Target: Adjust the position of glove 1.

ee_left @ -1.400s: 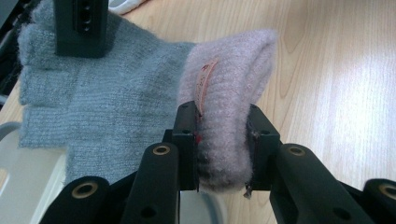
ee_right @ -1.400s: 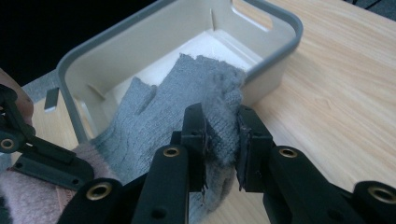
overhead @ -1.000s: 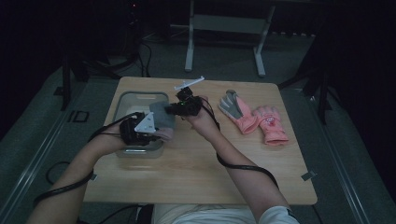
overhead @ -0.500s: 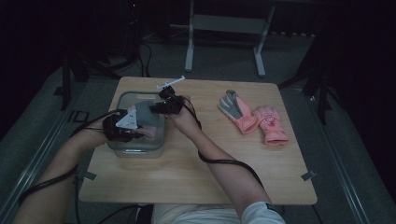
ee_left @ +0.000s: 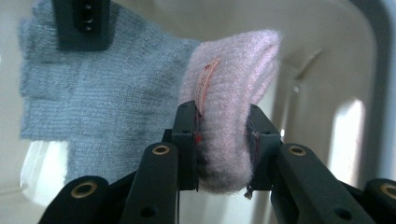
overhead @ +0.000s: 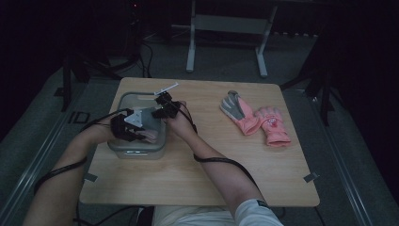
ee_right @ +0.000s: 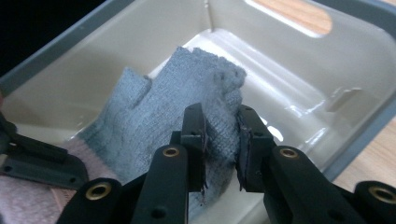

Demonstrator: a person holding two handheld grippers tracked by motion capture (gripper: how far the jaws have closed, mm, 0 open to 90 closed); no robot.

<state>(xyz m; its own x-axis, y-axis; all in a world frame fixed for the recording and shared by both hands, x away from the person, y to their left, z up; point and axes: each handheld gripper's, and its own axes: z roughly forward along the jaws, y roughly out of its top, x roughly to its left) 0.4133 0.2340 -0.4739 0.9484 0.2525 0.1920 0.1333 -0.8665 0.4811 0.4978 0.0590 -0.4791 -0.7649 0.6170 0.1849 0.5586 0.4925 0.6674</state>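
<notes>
A grey knit glove with a pink cuff hangs stretched between both grippers, low inside a grey plastic bin. My left gripper is shut on the folded pink cuff. My right gripper is shut on the bunched grey finger end, and one of its jaws shows at the top of the left gripper view. In the high view the left gripper sits over the bin's near half and the right gripper over its far right corner. The bin's cream floor lies just below the glove.
A pair of pink and grey gloves lies on the wooden table to the right of the bin. Cables trail from both grippers across the forearms. Dark floor and metal stand legs surround the table.
Both hands have carried the glove leftwards and down, from above the bin's right edge into the bin. Both grips have held.
</notes>
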